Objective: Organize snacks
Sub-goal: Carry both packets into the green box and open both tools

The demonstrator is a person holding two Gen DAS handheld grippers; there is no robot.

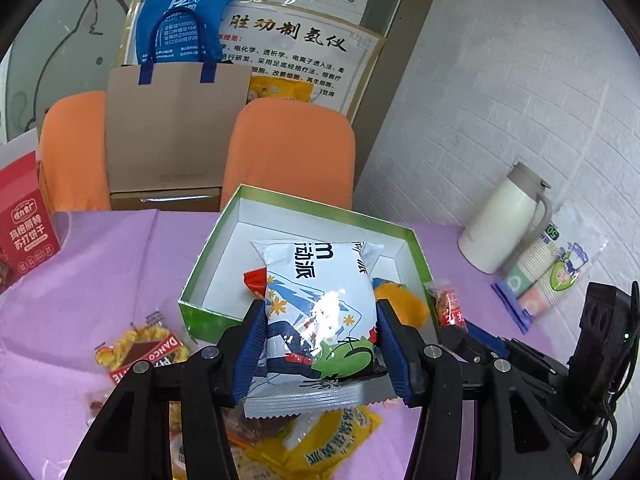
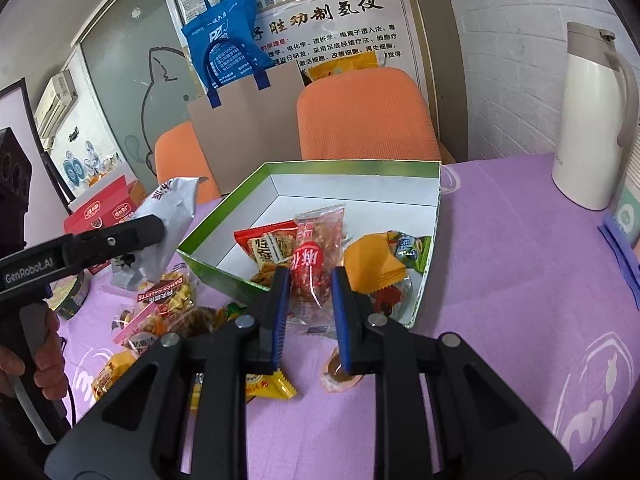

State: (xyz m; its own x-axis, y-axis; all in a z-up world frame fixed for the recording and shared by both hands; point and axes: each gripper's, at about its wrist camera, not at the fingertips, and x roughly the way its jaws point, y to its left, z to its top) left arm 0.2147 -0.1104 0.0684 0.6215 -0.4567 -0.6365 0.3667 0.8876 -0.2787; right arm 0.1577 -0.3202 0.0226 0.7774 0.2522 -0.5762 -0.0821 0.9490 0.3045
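From the left wrist view, the left gripper (image 1: 320,344) is clamped on a white-and-blue snack packet (image 1: 320,300), held in the air at the near wall of the green box (image 1: 200,256) on the purple table. To do this well, I judge the packet should be carried past that wall before it is let go. The gripper points forward and slightly down.

From the right wrist view, the right gripper (image 2: 310,312) pinches a red peanut packet (image 2: 316,256) over the box's near edge, angled down into it. Loose snacks (image 2: 168,300) lie towards the table's left edge.
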